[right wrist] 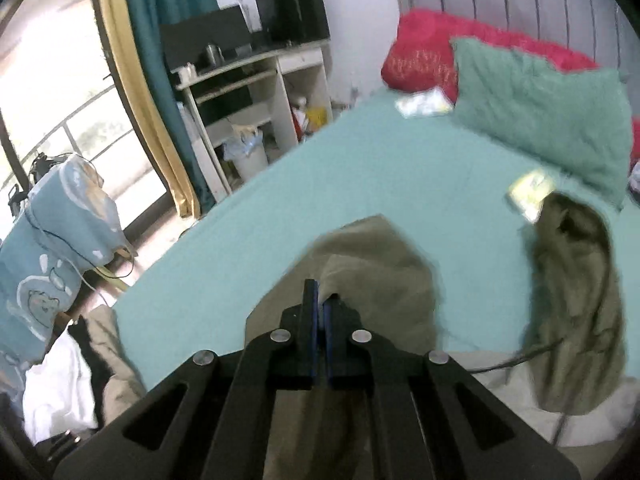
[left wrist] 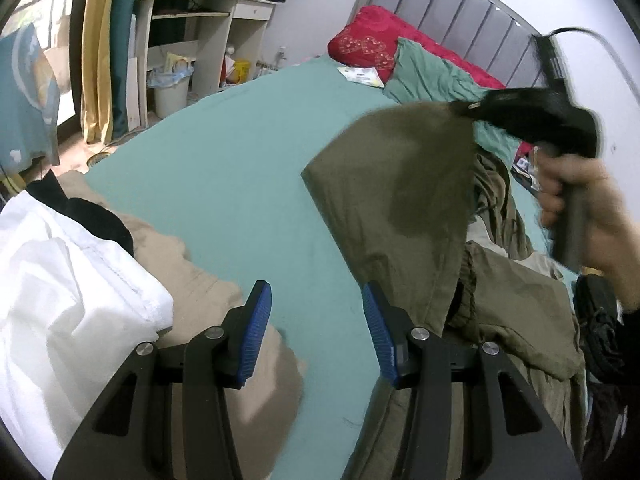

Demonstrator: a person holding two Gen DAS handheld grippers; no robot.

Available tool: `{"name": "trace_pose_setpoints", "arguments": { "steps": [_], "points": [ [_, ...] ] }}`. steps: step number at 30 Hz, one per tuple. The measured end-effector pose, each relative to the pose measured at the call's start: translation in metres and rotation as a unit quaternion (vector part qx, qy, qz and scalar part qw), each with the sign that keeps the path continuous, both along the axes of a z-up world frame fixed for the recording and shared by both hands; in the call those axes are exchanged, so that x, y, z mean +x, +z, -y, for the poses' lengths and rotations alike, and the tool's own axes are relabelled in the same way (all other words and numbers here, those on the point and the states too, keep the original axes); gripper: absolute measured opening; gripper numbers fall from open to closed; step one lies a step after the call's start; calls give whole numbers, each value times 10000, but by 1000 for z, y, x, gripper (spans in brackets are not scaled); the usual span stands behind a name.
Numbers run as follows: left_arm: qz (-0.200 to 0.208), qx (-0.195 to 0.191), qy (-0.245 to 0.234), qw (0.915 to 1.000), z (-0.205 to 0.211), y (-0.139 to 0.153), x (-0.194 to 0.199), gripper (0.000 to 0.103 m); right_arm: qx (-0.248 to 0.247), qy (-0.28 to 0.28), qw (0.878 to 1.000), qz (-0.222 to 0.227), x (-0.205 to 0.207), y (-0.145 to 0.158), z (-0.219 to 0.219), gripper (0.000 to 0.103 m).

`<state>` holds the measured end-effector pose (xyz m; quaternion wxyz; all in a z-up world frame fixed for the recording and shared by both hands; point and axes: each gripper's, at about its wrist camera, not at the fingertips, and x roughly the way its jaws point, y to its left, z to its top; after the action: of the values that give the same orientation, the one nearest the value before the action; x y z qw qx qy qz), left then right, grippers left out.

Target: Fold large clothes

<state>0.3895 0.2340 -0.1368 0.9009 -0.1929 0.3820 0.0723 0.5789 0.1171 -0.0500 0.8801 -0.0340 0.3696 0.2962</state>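
While my right gripper (right wrist: 321, 306) pinches the olive garment (left wrist: 404, 200) above the teal bed (left wrist: 224, 160), it hangs blurred. My left gripper (left wrist: 316, 328) gapes empty beside it.

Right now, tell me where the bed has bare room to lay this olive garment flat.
The open teal sheet is free, bordered by the white and beige clothes pile, the pillows and the olive garment. It is crowded around that pile and along the side where the rest of the olive garment lies.
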Motion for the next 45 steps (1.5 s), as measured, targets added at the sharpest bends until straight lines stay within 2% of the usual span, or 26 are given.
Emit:
{"name": "trace_pose_setpoints", "arguments": {
  "steps": [5,9,11,14,18,19,21,22,23,25,26,29,30,32,34,38,39,40,43,45],
  "points": [
    [69,30,-170,9998,8,7,-6,50,-625,-447,9948,674,-70,29,47,3],
    [-4,78,-385,9992,25,4,-9,50,-1031,-731,9893,729,-126,21,93,3],
    [0,124,-493,9987,36,3,-12,50,-1159,-812,9879,638,-150,6,113,3],
    [-14,166,-694,9975,52,3,-10,50,-1079,-680,9904,541,-184,-20,134,3],
    [46,229,-833,9962,70,4,-8,50,-433,-98,9989,163,-212,-56,136,5],
    [39,264,-857,9960,74,3,-7,50,-297,-54,9995,92,-217,-60,141,8],
    [-18,345,-916,9952,82,-1,-5,50,411,-115,9987,-271,-221,-65,159,19],
    [-27,375,-918,9951,84,-3,-4,50,682,-172,9970,-325,-226,-66,171,35],
    [-54,393,-912,9950,85,-4,-3,50,876,-226,9955,-295,-229,-64,181,60],
    [-114,355,-898,9953,85,-8,1,50,1250,-573,9905,-10,-233,-58,216,80],
    [-124,321,-888,9955,85,-8,1,50,1433,-756,9867,92,-237,-57,233,85],
    [-140,292,-859,9958,86,-9,5,50,2098,-1509,9660,31,-218,-69,291,86],
    [-131,302,-871,9957,86,-9,5,50,2135,-1866,9588,-152,-203,-81,308,86],
    [-132,330,-895,9954,88,-9,8,50,2044,-2092,9552,-444,-179,-101,321,86],
    [-166,322,-891,9954,86,-10,8,50,1909,-2036,9575,-731,-155,-120,317,85],
    [-123,295,-857,9958,81,-7,6,50,1871,-1718,9628,-925,-125,-132,291,82],
    [-116,283,-855,9959,81,-7,6,50,1879,-1695,9615,-1073,-118,-138,286,77],
    [-121,278,-871,9957,79,-8,6,50,2016,-1645,9584,-1173,-112,-139,276,62],
    [-149,291,-855,9958,74,-8,4,50,2231,-1315,9594,-1122,-112,-128,246,60],
    [-154,341,-814,9960,68,-8,3,50,2401,-841,9597,-1191,-112,-119,214,60]
  ]
}}
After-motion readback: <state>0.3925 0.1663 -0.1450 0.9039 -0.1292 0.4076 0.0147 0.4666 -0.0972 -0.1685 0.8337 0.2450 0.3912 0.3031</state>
